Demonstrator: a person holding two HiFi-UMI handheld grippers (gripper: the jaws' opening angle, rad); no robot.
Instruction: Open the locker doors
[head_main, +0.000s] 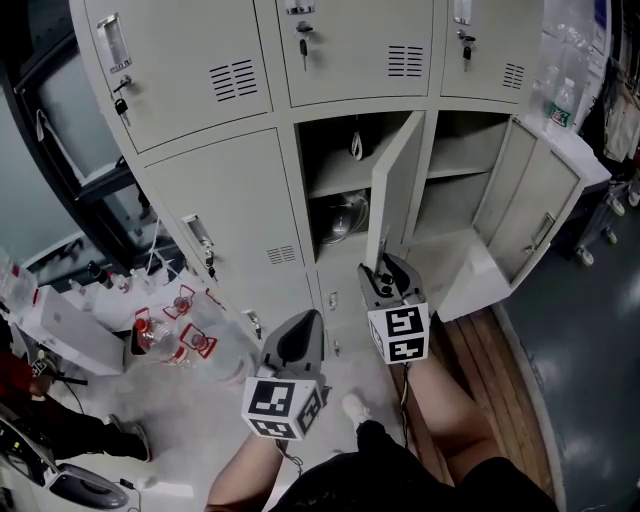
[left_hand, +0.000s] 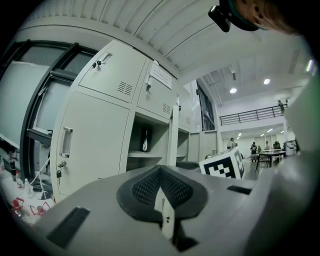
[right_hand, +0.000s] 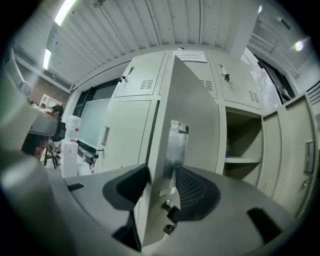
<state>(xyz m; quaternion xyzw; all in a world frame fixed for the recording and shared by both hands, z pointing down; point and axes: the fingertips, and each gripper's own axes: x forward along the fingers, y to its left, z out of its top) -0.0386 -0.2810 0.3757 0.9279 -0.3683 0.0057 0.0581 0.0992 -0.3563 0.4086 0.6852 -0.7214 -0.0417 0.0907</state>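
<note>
While my right gripper (head_main: 385, 272) sits loose around the edge of the middle door (head_main: 396, 190), the shut left door (head_main: 225, 210) lies up-left, nearest my clenched left gripper (head_main: 298, 338).

Red-labelled plastic bottles (head_main: 150, 335) lie on the floor (head_main: 200, 425) — a white box (head_main: 62, 328) beside them.

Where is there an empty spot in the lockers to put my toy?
In the right locker, the shelf and bottom are bare. The middle locker is fuller: a dark thing hangs up top, a round thing sits below. Bottles crowd the floor at left.
</note>
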